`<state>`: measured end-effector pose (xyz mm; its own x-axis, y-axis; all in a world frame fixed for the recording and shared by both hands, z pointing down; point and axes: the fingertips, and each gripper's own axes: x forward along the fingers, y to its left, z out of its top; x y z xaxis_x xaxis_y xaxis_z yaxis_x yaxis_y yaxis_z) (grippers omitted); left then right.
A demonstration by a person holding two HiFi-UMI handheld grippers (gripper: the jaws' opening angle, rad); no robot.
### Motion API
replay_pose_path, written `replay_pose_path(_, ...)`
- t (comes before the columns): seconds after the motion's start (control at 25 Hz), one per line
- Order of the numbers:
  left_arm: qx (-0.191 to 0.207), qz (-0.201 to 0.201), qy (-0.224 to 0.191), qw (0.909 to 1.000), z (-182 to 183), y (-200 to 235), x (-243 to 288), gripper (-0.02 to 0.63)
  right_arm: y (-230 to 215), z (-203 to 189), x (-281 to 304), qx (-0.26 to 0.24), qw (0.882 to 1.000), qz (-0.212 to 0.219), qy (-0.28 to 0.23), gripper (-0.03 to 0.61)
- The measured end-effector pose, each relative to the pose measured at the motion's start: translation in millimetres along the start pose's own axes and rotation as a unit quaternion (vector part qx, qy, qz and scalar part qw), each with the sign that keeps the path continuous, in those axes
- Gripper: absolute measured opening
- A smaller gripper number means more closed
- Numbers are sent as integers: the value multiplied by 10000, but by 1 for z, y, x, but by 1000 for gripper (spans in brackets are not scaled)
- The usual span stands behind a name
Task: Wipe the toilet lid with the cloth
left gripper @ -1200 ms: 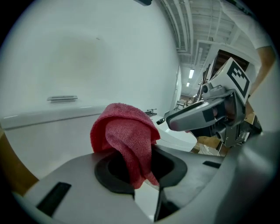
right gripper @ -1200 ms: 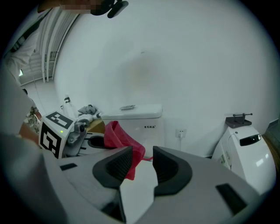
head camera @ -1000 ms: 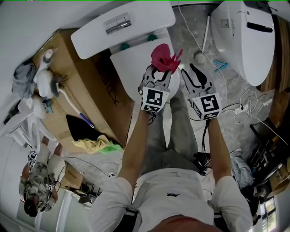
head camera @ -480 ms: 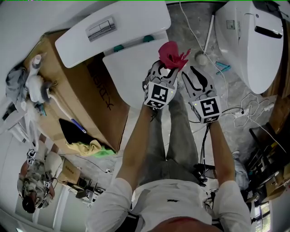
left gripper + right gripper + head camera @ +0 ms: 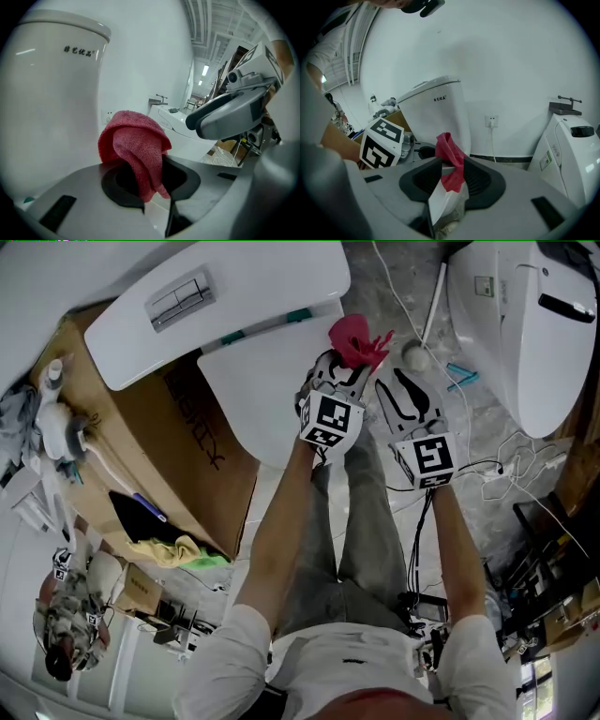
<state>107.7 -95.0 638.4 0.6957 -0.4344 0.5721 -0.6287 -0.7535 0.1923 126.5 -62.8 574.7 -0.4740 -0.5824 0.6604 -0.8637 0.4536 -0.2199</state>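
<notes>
The white toilet lid (image 5: 253,390) lies shut below the cistern (image 5: 216,296). My left gripper (image 5: 352,362) is shut on a red cloth (image 5: 356,338), held bunched above the lid's far right corner, close to the cistern. In the left gripper view the cloth (image 5: 136,150) hangs between the jaws of that gripper (image 5: 150,173), with the cistern (image 5: 51,93) on the left. My right gripper (image 5: 398,390) hovers just right of the left one, open and holding nothing. In the right gripper view the cloth (image 5: 450,159) shows beyond the gap of that gripper (image 5: 450,176).
A cardboard box (image 5: 150,456) stands left of the toilet with bottles (image 5: 56,418) and a yellow-green rag (image 5: 183,549) on it. A second toilet (image 5: 525,324) stands at the right. Cables (image 5: 506,465) lie on the floor. A person (image 5: 75,615) is at lower left.
The head camera has swung, so the toilet sits further left in view. Both grippers have edged up towards the cistern, and the left one still holds the cloth.
</notes>
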Motion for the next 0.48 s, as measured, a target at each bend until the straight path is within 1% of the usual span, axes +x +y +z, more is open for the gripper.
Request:
replay_pose_path(0.24,-179,165,255,9994,-25,21,11,107,-3,-9,13,-40,9999,16,97,141)
replay_pose_path(0.48,-348,340,570,9972,-48,43,11,107,6,-13,30,-107,9997,49,228,141)
